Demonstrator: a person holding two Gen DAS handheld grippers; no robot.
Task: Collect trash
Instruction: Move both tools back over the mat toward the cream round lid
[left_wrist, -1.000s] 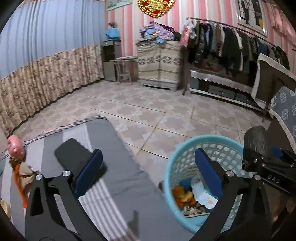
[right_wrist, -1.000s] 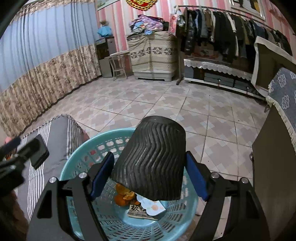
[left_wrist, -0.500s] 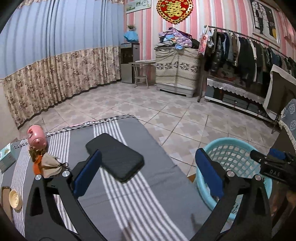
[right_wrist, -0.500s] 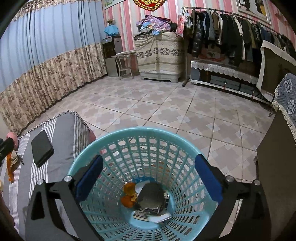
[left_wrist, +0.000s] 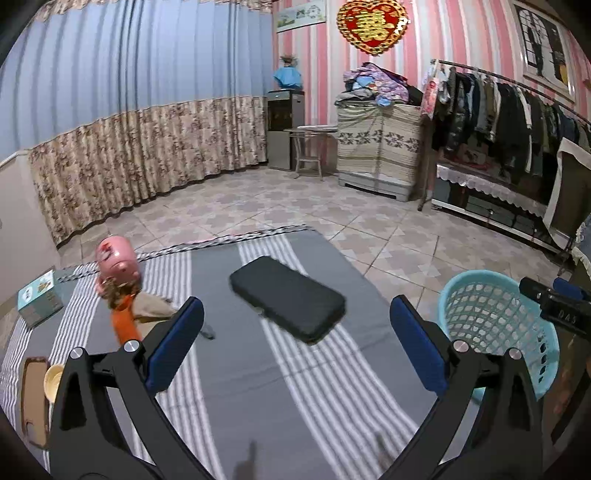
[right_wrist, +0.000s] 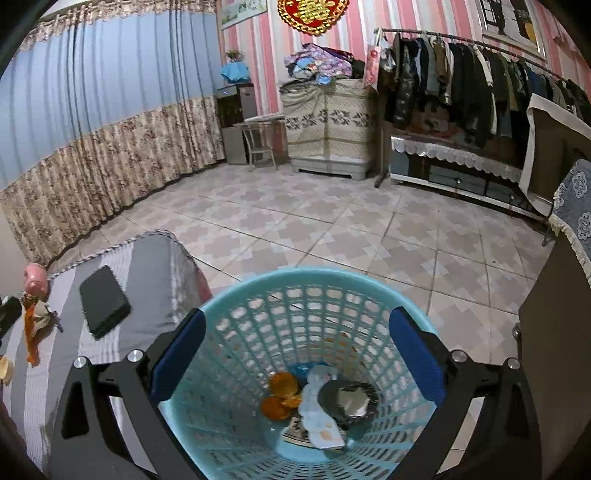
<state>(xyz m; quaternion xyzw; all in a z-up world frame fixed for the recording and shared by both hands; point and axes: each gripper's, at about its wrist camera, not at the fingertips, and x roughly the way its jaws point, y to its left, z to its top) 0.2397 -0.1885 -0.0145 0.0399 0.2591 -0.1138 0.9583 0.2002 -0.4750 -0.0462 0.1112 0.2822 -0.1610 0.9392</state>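
Grippers, left gripper (left_wrist: 295, 347) and right gripper (right_wrist: 295, 354), are hanging spread and empty, risking grabbing the phone (left_wrist: 287, 297) as trash.

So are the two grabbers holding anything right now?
No, nothing. The left gripper is open above the striped bed, and the right gripper is open over the blue basket, where the black cup lies.

I am working in a home bedroom: clothes rack (right_wrist: 480, 70) hanging full, floral curtains (left_wrist: 147, 155) lining the wall, striped bedding (left_wrist: 280, 387) lying below
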